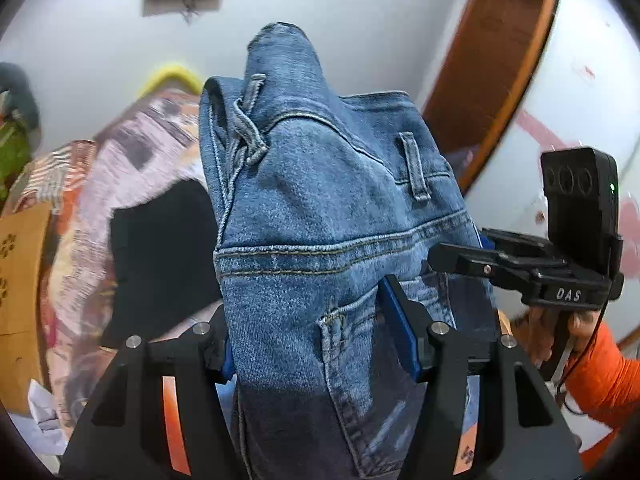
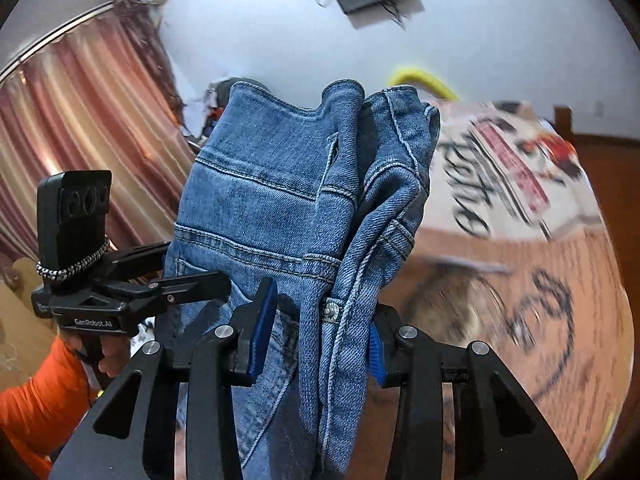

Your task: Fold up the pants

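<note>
One pair of jeans, two grippers clamped on it.

We hold the jeans (image 1: 320, 208) aloft by the waistband: left gripper (image 1: 316, 340) and right gripper (image 2: 320, 336) both pinch bunched denim, angled downward, side by side. Patterned bedding (image 2: 520, 168) lies beyond, white wall (image 1: 360, 20) behind.

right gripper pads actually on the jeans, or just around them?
Touching. Right wrist view: both blue pads of the right gripper press the bunched jeans at the waistband, no gap.
</note>
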